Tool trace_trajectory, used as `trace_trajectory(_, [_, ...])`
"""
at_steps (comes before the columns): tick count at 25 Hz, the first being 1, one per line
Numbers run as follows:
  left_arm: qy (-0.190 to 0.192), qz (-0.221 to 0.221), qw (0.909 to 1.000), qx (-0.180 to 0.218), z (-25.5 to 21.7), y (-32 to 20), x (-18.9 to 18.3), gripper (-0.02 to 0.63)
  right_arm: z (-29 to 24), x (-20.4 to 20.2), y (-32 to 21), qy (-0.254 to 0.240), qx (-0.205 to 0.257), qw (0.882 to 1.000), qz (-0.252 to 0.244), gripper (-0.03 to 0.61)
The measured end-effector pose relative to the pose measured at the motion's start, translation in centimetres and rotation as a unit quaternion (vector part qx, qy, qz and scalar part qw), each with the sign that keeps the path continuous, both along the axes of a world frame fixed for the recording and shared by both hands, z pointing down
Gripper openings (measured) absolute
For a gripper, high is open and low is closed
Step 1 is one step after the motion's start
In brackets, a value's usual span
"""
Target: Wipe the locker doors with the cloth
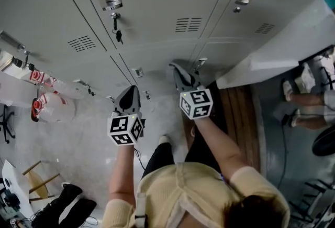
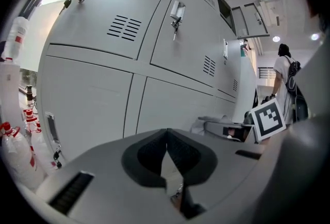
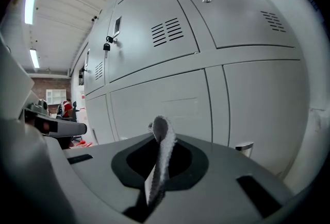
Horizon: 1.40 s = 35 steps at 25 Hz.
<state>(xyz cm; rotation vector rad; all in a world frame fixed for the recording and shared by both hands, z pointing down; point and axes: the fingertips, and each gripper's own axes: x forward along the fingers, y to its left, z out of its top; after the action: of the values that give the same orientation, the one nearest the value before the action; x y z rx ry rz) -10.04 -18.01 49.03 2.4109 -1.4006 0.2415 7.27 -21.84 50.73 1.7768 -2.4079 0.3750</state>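
Locker doors (image 1: 157,7) faced; lower row near, contact not made out. Open floor (image 1: 89,138) seen left of left gripper (image 1: 132,90); right gripper (image 1: 177,68) just beside it. Left jaws closed tip to tip, nothing held. Cloth (image 3: 161,151) pinched edge-on between right jaws, end protruding.

Both bare forearms reach forward, side by side. The left gripper (image 1: 129,100) points ahead, jaws pressed together at the tips with nothing between them. The right gripper (image 1: 181,77) sits just to its right and slightly further forward, jaws clamped on a thin fold of cloth (image 3: 162,147).
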Motion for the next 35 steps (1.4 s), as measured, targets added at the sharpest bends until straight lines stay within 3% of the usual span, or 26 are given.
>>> trace_trajectory(13, [-0.008, -0.079, 0.9967, -0.017, 1.5, 1.8, -6.7, 0.003, 1.2, -8.0, -1.7, -0.005, -0.004, 0.997, -0.074, 0.015])
trace_trajectory(25, [-0.008, -0.106, 0.9940, -0.027, 2.3, 1.8, -8.2, 0.003, 1.9, -13.8, -3.6, 0.000, -0.007, 0.992, -0.125, 0.015])
trace_trajectory(35, [-0.006, -0.106, 0.9938, -0.034, 2.6, 1.4, -8.2, 0.003, 2.5, -13.4, -4.5, 0.032, -0.005, 0.991, -0.128, 0.015])
